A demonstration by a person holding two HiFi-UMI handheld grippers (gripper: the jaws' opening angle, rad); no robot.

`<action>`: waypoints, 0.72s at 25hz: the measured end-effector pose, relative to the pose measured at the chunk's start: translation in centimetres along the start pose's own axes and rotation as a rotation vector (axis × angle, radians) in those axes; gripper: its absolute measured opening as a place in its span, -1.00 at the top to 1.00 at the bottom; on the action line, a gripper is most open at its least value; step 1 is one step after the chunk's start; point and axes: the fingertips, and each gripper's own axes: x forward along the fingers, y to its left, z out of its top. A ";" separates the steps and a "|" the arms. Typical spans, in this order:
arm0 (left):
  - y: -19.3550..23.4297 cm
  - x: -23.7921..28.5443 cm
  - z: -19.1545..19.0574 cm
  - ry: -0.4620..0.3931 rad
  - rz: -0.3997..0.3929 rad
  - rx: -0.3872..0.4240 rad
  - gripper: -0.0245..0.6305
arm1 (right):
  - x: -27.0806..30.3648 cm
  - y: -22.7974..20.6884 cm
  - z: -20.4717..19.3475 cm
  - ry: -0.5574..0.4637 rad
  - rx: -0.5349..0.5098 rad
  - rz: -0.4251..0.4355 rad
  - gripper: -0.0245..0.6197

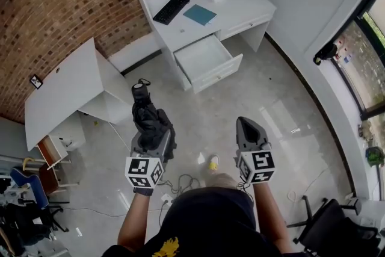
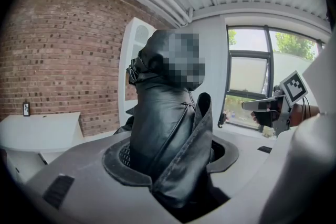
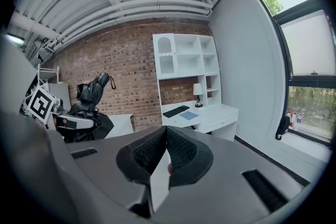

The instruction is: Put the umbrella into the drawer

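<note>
My left gripper point(image 2: 170, 160) has its jaws clamped on the black folded umbrella point(image 2: 163, 113), which sticks up out of them. The right gripper point(image 3: 165, 152) has its jaws pressed together on nothing. The open drawer point(image 1: 203, 58) under the white worktop point(image 1: 240, 6) is well ahead. I'd grip firm, come in above the drawer front and lay the umbrella lengthwise so it fits.

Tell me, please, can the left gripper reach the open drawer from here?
Probably not yet: the left gripper, shut on the umbrella, is well short of the drawer, though only floor lies between.
</note>
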 end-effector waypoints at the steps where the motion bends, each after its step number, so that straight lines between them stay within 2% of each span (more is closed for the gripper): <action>1: 0.4 1.2 0.9 -0.004 0.003 0.007 0.11 | 1.0 -0.8 0.6 -0.010 0.004 -0.001 0.92; 5: 1.3 5.7 3.4 -0.004 0.004 0.026 0.11 | 4.6 -3.9 1.7 -0.020 0.026 -0.011 0.92; 10: -0.3 10.5 5.3 -0.022 -0.014 0.012 0.11 | 7.2 -8.3 1.7 -0.010 0.055 -0.028 0.92; 18: 0.4 12.0 5.9 -0.005 0.010 0.043 0.11 | 10.5 -8.9 1.1 0.025 0.083 0.009 0.92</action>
